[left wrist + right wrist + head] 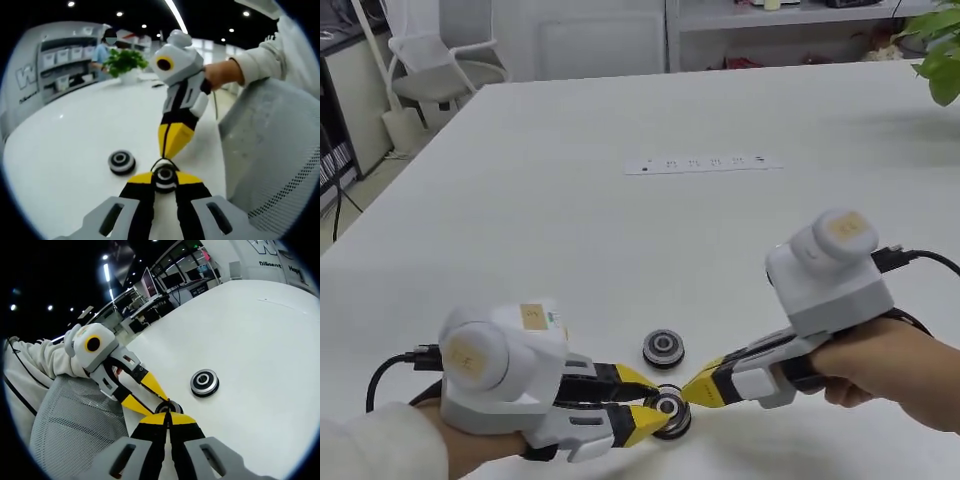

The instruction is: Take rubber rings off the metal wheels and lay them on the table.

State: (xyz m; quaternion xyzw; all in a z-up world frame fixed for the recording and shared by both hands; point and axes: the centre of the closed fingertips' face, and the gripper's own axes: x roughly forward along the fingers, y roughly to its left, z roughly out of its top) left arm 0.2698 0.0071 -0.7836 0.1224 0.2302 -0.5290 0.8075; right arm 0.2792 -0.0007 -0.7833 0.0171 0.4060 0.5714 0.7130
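L gripper [165, 175] clamps wheel [670, 407]; R gripper [169, 416] touches it.

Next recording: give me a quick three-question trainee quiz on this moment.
1. True or false: the loose wheel touches the held wheel.
2. What does the left gripper clamp? A) a wheel B) a cable C) nothing
3. Fill in: the right gripper has its shut tips at the held wheel's ____.
Key: 1 false, they lie apart on the table; 2 A; 3 rim.
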